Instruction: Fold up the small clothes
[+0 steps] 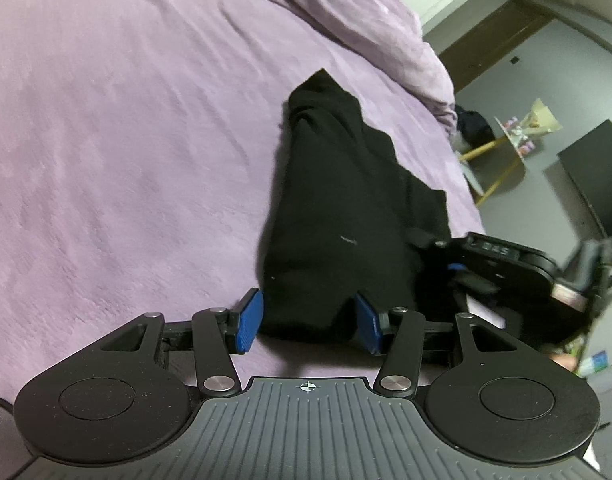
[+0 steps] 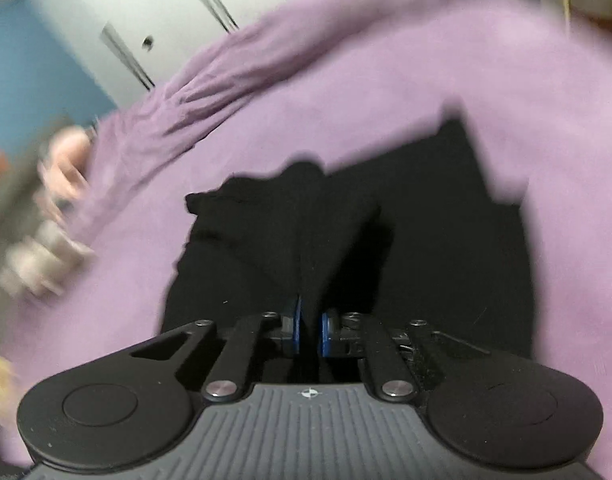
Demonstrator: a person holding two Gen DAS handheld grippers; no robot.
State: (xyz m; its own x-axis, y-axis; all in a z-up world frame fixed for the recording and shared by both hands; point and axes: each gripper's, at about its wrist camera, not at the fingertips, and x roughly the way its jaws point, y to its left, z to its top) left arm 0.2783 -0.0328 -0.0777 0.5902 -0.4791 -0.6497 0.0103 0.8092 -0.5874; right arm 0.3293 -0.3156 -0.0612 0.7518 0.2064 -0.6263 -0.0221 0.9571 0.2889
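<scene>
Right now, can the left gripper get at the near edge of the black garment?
Probably yes. The left gripper is open, with the near edge of the black garment already between its pads and nothing in the way. The right gripper grips another part, off to the side.

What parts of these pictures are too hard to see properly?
- Black garment: what kind of clothing it is cannot be told in either view; the dark cloth swallows its seams.
- Left-wrist view: the right claw is half hidden behind the garment.
- Right-wrist view: the blurred things at the left edge are smeared past telling.
- Left claw: the garment's near edge sits between its open pads; contact is unclear.
</scene>
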